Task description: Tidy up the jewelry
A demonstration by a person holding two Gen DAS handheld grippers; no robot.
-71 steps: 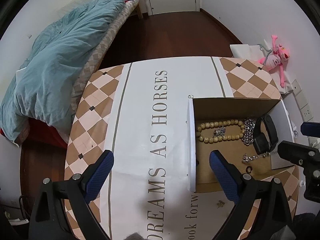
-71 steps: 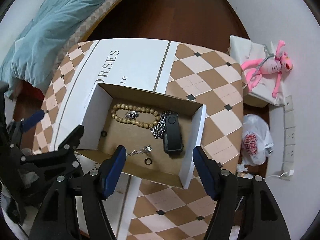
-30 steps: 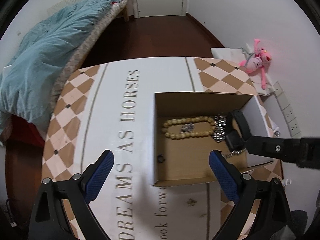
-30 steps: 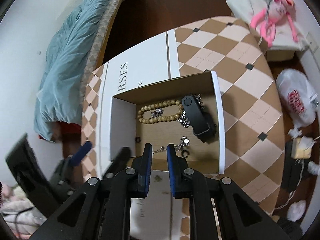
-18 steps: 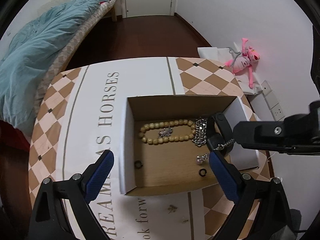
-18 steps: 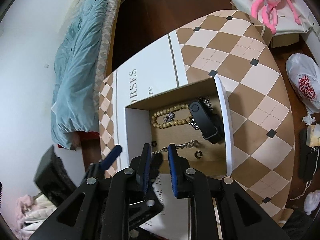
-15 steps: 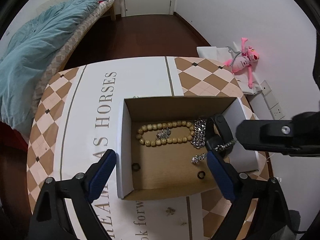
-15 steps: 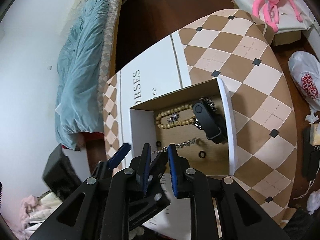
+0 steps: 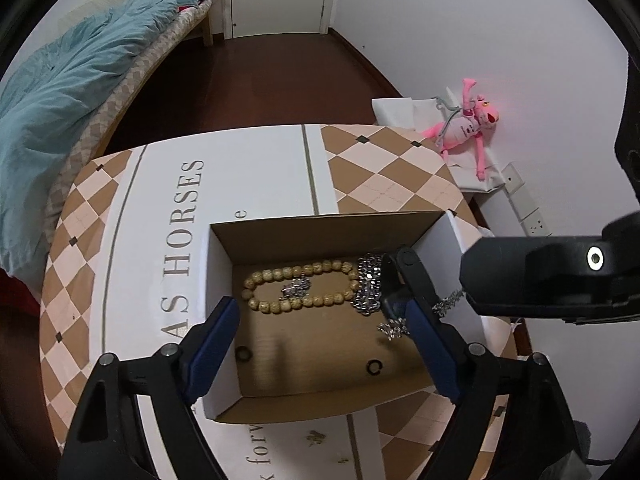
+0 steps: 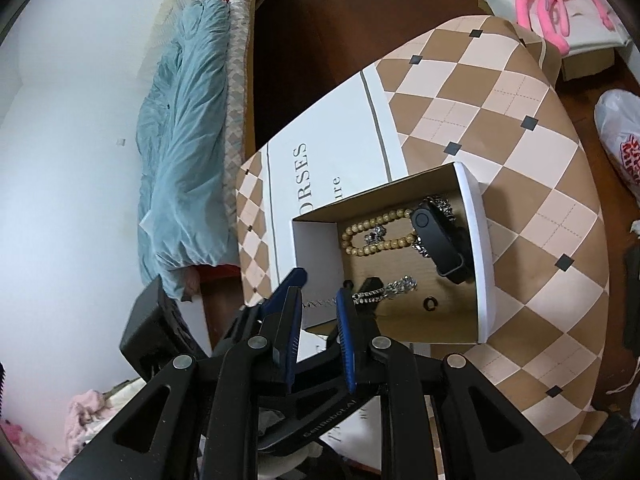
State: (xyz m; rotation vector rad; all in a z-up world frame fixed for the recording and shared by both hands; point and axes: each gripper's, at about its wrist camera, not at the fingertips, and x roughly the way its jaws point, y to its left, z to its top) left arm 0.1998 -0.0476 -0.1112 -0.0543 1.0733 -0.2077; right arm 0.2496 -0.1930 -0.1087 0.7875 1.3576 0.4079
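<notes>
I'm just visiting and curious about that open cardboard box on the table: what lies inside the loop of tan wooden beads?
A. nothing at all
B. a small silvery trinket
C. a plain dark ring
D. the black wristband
B: in the left wrist view a small silvery trinket lies on the box floor inside the bead loop, apart from the dark rings and the black wristband.

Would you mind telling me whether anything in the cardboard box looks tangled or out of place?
Yes: the silver chain is partly lifted out, strung from the right tool across the box's near wall with its pendant end dangling inside. The bead bracelet, chunky chain and black band lie bunched together.
</notes>
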